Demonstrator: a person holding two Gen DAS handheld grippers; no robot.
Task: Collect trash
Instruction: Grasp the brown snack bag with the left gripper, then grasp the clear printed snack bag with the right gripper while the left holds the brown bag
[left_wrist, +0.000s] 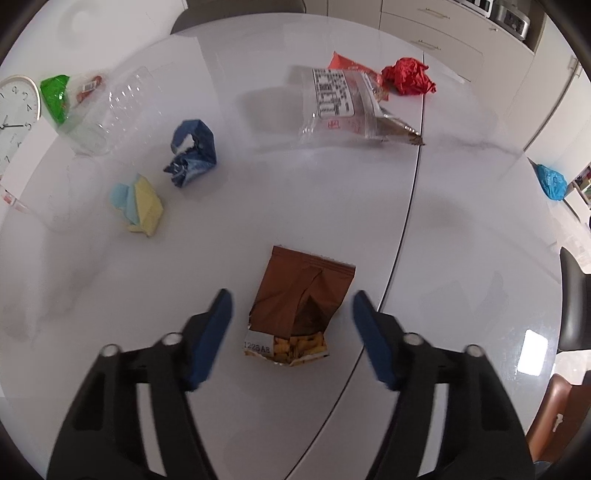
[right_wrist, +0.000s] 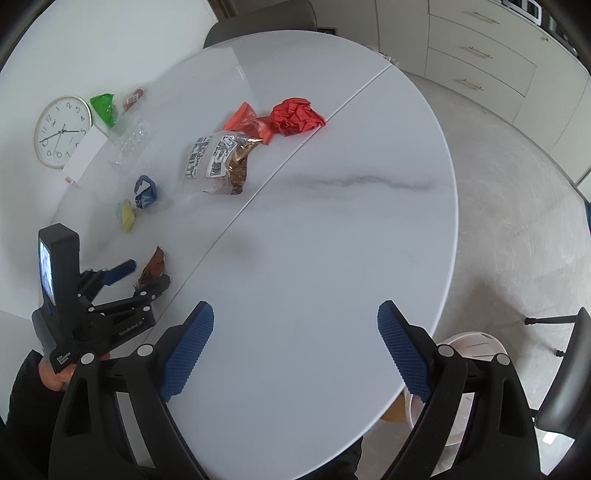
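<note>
Spread wide, the left tool (left_wrist: 291, 321) straddles a brown snack bag (left_wrist: 301, 306) on the white desk (left_wrist: 461, 229), apparently lining up a grasp; next it likely must lower and pinch. Right tool (right_wrist: 295, 343) hovers spread, empty.

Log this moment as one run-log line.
left gripper: open, straddling brown snack packet | right gripper: open, empty, above table | packet: not gripped
</note>
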